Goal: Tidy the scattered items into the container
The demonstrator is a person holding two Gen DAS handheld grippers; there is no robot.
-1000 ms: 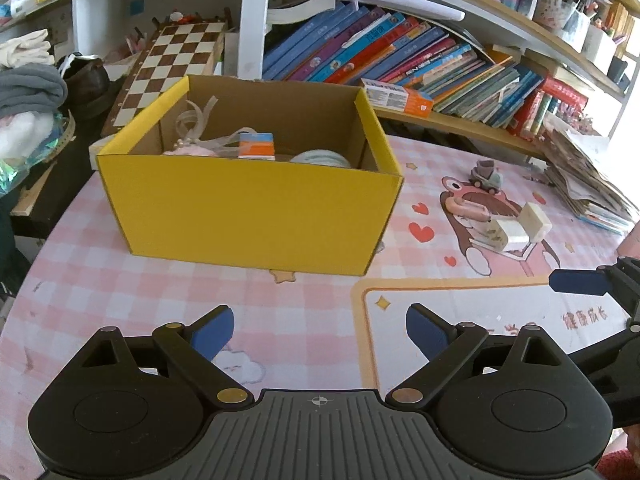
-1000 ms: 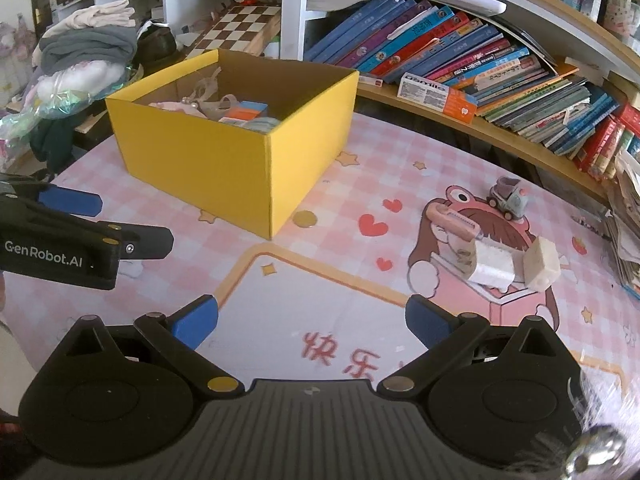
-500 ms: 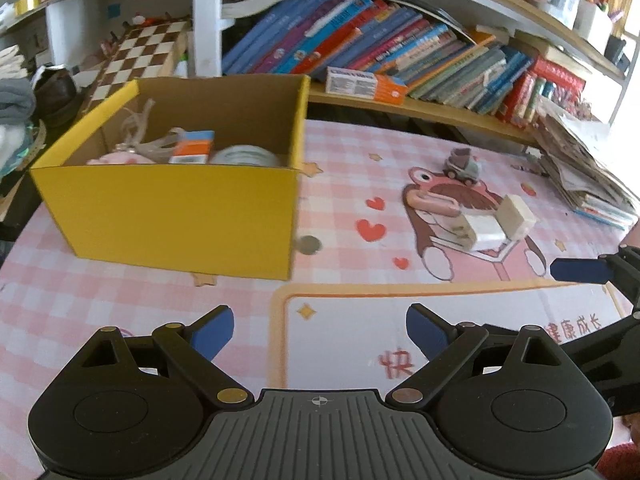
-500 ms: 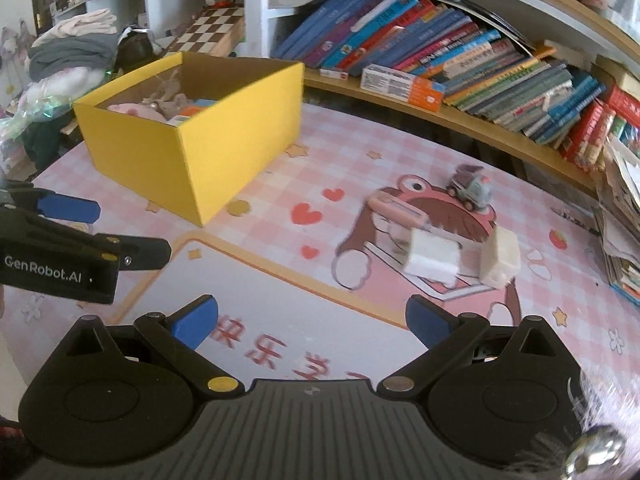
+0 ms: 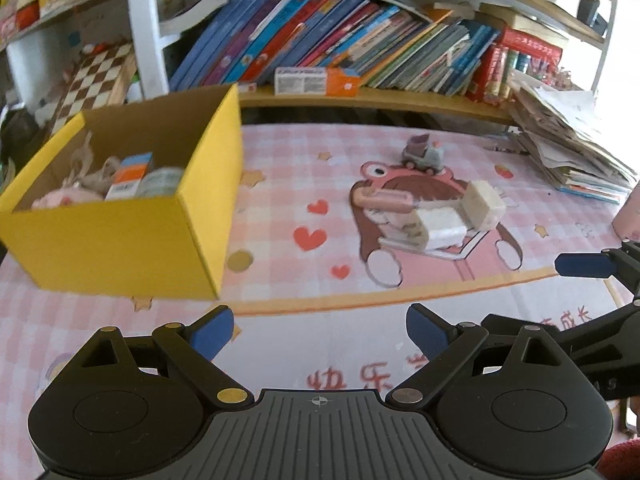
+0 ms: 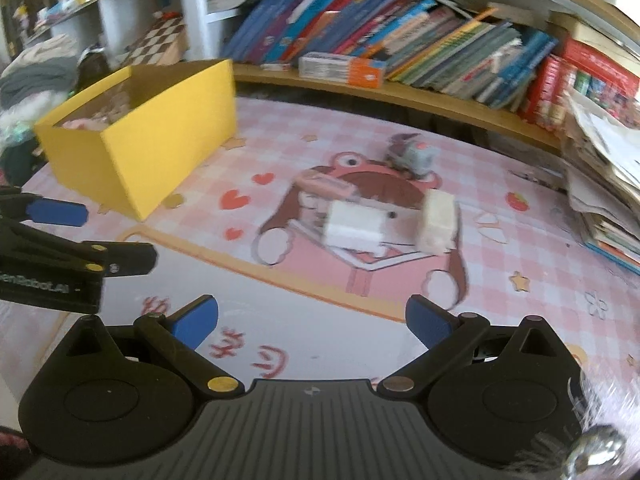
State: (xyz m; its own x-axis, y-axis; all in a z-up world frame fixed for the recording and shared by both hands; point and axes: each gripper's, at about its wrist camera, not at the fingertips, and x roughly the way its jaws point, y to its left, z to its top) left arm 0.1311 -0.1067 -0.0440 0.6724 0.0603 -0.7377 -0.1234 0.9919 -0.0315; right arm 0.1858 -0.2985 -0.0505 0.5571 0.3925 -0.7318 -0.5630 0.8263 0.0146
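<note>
My bench (image 5: 280,152) wears a pink checked mat, with a bookshelf (image 5: 360,52) behind it. The yellow box (image 5: 120,236) stands at the left; a second ago it filled the middle of my left view, and both cameras have since swung right. Only the left view looks down into it: an orange-and-blue packet (image 5: 132,174) and a pale roll (image 5: 162,182) lie inside, while the right view shows just a blur there. Well apart from the box, on the cartoon print, lie two white blocks, one flat (image 6: 352,228) and one on end (image 6: 436,220), just beside each other, a pink clip (image 6: 324,184) close by, and a small toy car (image 6: 412,156) behind them. My left tool (image 5: 320,330) and my right tool (image 6: 310,318) both hover over the mat, spread wide and holding nothing. Each camera catches the other tool at its edge.
</note>
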